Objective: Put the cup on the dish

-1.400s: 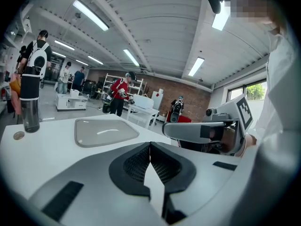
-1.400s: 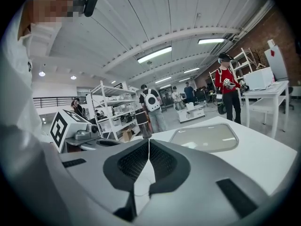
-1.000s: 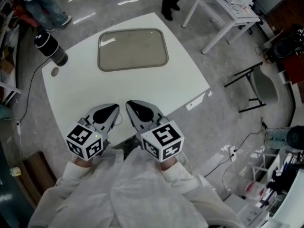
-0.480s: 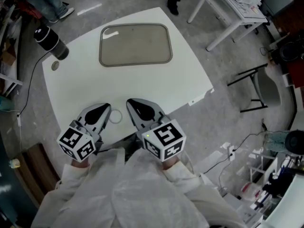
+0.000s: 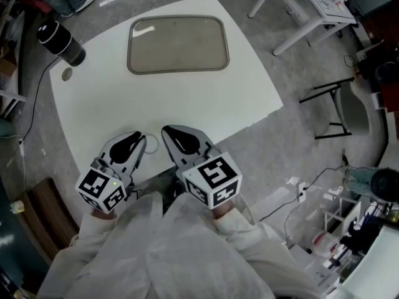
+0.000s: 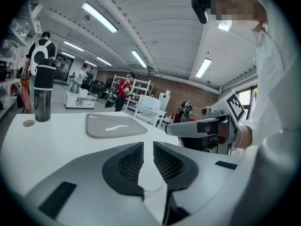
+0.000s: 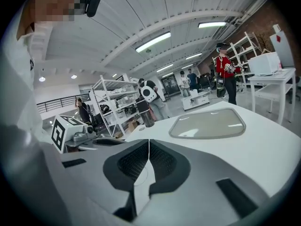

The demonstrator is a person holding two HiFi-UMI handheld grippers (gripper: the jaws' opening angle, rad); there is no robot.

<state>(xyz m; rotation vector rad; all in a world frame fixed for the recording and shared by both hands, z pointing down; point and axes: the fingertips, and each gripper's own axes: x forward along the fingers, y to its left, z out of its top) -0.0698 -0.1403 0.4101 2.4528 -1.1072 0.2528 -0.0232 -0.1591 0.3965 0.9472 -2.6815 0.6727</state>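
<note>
A black cup with a grey band stands at the white table's far left corner; in the left gripper view the cup is far off on the left. The flat grey-beige dish lies at the far middle, with nothing on it, and shows as the dish and the dish in the gripper views. Both grippers hover side by side over the near edge. My left gripper has its jaws opening, a narrow gap with nothing gripped. The right gripper is shut on nothing.
A clear thin ring lies on the table just under and beside the left jaws. A small round disc sits near the cup. White side tables, a black stand and floor cables surround the table.
The left gripper drew back and a little left, then held, and its jaws have parted slightly. The right gripper stayed almost still. The head camera shifted, so the table sits higher in view.
</note>
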